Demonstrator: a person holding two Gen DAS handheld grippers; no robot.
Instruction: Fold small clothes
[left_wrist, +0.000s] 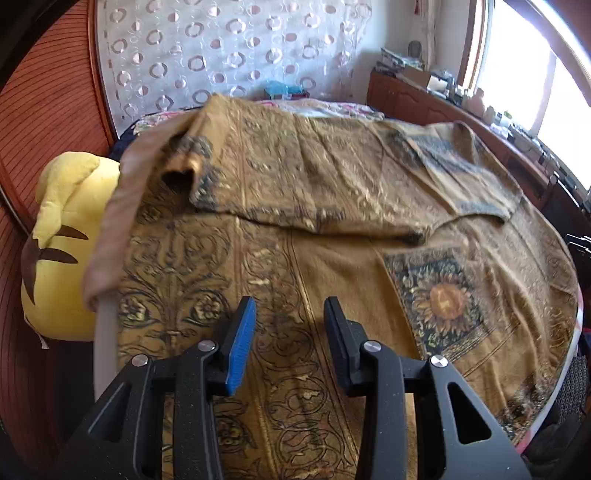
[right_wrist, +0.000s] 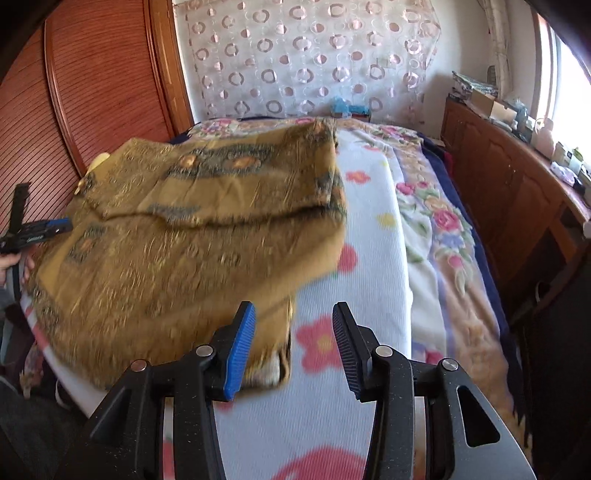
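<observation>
Our left gripper (left_wrist: 290, 321) hangs over the gold patterned cloth (left_wrist: 332, 192), jaws apart, nothing between them. Our right gripper (right_wrist: 293, 332) gapes too, just off the cloth's near corner. The cloth lies folded over on the floral blanket (right_wrist: 373, 229), yellow plush (left_wrist: 62, 229) beside it.

Blurred across most of the brown patterned cloth (right_wrist: 192, 236) in the right wrist view, its printed motifs smeared. Hidden under that cloth: the left half of the floral blanket (right_wrist: 369, 295). Cut off by the left edge there: the left gripper (right_wrist: 55, 225), only one blue pad and black frame showing. Too small to tell: the clutter on the far-right wooden cabinet (left_wrist: 424, 99). Half hidden behind the cloth's raised edge: the yellow plush toy (left_wrist: 62, 236).
</observation>
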